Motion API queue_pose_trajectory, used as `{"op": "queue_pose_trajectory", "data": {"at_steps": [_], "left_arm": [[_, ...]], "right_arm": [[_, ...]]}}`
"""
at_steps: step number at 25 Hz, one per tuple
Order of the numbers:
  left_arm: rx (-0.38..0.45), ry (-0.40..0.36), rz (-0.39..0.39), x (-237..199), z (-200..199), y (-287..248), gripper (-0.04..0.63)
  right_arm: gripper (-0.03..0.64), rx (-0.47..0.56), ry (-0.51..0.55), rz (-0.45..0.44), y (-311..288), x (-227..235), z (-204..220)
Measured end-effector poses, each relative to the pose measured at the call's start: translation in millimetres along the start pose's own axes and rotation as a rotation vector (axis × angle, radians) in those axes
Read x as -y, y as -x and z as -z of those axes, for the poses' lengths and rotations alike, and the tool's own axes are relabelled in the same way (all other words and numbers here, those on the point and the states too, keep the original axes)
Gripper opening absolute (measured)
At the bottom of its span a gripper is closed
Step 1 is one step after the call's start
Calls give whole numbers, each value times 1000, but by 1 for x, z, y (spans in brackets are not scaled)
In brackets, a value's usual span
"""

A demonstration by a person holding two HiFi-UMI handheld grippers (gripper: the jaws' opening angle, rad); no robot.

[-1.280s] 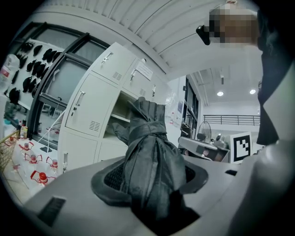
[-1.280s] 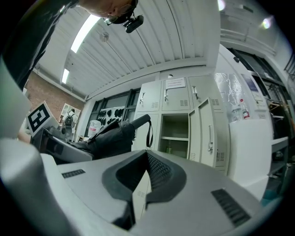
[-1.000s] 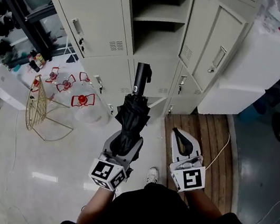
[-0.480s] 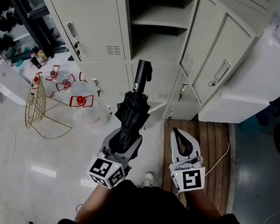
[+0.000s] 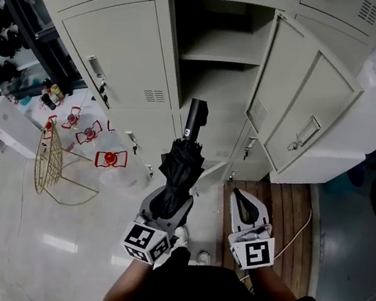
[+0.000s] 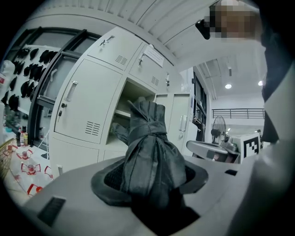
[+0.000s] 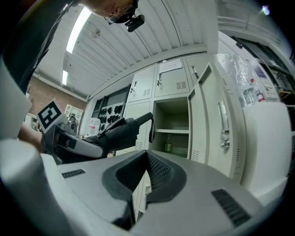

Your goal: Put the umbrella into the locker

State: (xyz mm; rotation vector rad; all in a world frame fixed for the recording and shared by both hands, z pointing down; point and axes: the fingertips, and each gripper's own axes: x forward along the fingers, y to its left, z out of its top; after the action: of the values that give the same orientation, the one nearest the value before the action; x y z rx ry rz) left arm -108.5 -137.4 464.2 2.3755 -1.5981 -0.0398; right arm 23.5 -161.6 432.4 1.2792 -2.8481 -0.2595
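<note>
My left gripper: jaws pinching the folded black umbrella round its wrapped canopy, handle end aimed at the open locker compartment, not inside it yet. My right gripper: jaws pressed together, nothing between them, just beside the umbrella and short of the swung-open locker door.

Head view looks steeply down; both gripper views face the locker all 3 share.
</note>
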Motion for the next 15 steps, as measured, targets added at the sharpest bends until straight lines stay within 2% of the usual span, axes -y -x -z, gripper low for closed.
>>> {"op": "queue_pose_trajectory", "data": {"at_steps": [7,15], "left_arm": [[-41,-4,36,-42,-6,-33,252],[-105,7,89,-77,-4,-74,252]], "right_arm": [[0,13,-29,25,-58,5,-9],[0,-10,-8,74,-103,14,-8]]}}
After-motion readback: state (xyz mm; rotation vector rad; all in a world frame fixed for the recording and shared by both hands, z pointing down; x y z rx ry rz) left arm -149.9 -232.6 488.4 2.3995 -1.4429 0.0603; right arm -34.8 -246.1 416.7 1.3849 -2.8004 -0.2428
